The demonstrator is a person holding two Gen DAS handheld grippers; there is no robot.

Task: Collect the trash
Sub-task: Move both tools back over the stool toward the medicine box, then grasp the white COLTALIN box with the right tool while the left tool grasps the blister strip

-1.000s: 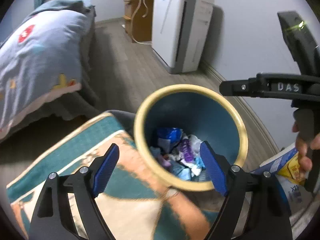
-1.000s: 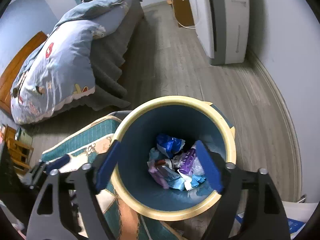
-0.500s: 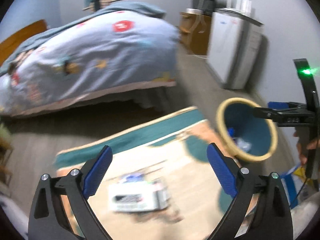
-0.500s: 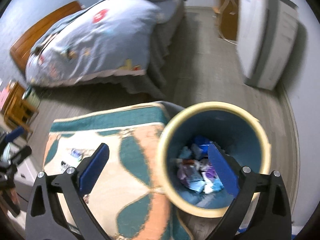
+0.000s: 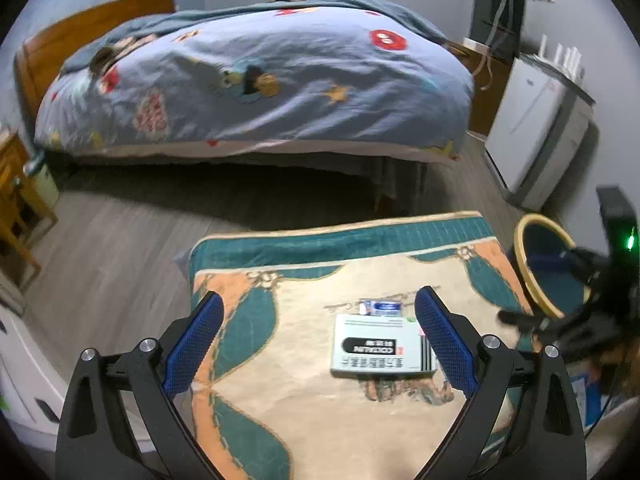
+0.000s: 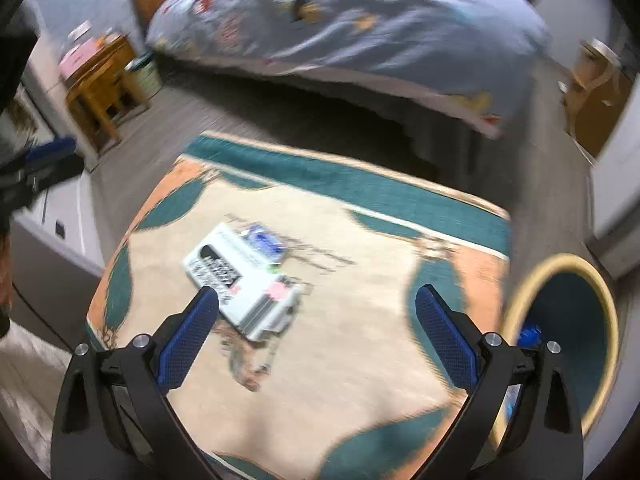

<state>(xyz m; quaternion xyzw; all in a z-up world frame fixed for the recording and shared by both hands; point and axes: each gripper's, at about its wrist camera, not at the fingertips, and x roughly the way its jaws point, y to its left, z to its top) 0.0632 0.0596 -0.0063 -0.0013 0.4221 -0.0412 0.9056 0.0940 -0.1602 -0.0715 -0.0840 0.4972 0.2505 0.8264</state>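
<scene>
A flat white box with black print (image 5: 382, 347) lies on the patterned rug (image 5: 304, 412), with a small blue and white packet (image 5: 380, 307) touching its far edge. Both show in the right wrist view, the box (image 6: 244, 280) and the packet (image 6: 264, 240). The blue bin with a yellow rim (image 5: 548, 264) stands at the rug's right edge; it also shows in the right wrist view (image 6: 576, 332), with wrappers inside. My left gripper (image 5: 318, 344) is open and empty above the rug, left of the box. My right gripper (image 6: 318, 332) is open and empty, between box and bin.
A bed with a blue quilt (image 5: 256, 80) fills the far side. A white appliance (image 5: 536, 132) stands by the right wall. A wooden bedside table (image 6: 100, 80) is at the far left. White furniture (image 5: 24, 380) stands left of the rug.
Both grippers have swung left, away from above the bin, to face the rug. The box and packet have come into view. Both stay open.
</scene>
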